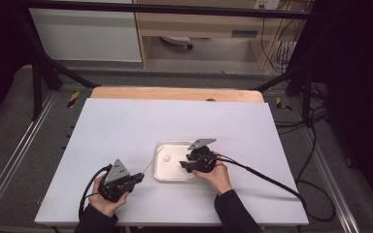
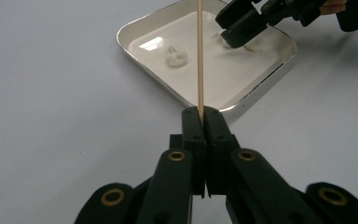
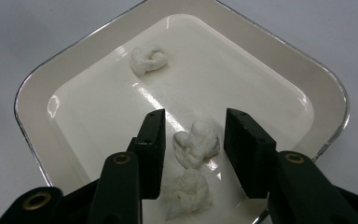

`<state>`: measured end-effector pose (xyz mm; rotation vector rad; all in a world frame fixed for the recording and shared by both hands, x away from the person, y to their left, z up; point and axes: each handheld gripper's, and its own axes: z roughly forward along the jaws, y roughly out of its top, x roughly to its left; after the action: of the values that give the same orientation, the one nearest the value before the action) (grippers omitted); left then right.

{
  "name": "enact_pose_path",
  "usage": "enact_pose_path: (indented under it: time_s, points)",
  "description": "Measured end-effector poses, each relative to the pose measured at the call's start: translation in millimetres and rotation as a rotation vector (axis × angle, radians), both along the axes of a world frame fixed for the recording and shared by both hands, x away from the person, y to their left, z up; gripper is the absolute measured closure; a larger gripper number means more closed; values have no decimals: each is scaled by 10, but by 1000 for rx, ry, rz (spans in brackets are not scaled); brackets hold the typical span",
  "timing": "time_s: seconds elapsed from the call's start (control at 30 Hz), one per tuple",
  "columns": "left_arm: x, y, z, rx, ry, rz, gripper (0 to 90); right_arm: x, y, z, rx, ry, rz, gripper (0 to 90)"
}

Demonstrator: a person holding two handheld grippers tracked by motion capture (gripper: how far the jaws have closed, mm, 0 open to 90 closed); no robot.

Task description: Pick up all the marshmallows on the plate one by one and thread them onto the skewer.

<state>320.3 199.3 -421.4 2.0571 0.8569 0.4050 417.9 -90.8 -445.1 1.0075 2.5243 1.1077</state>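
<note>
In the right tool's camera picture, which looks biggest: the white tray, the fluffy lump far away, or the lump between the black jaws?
1. White tray, biggest by far.
2. Lump between the jaws.
3. Far lump.
The last two are close in size; the nearer one may look bigger just because it sits closer to the camera.

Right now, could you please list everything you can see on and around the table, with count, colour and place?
tray: one, cream with a shiny rim, on the table right of centre
white lumps: three, white, in the tray; one far from the right tongs, one between their jaws, one just below it
wooden skewer: one, tan, clamped upright in the left tongs, reaching over the tray
table: one, pale grey top with a wooden far edge
cables: black, trailing from each tool across the table
left tongs: one, black, shut on the skewer, left of the tray
right tongs: one, black, jaws either side of a lump, pads not touching it
hands: two, dark sleeves, near edge
</note>
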Motion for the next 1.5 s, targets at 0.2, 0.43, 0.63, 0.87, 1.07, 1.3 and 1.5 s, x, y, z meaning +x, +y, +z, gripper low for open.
enact_pose_path:
  time_s: [0.2, 0.43, 0.63, 0.87, 1.07, 1.3, 1.5]
  points:
    - [-3, -1, 2, -2, -1, 0, 889, -12, 6, -23, -11, -3, 2, 638]
    - [-8, -6, 4, -3, -5, 1, 889, -24, 1, -27, -9, -7, 0, 689]
    - [-14, -13, 5, -5, -10, -2, 889, -27, -5, -20, -1, -8, -4, 716]
    - [-25, -21, 11, -12, -16, 0, 888, -50, -54, 131, 69, -29, 2, 731]
    - [-36, -44, 9, -20, -20, -7, 889, -94, -137, 320, 140, -46, 10, 735]
    - [-52, -81, 11, -30, -33, -11, 889, -140, -242, 551, 257, -62, 17, 740]
    - [-67, -124, 14, -43, -53, -14, 888, -176, -322, 718, 352, -62, 29, 742]
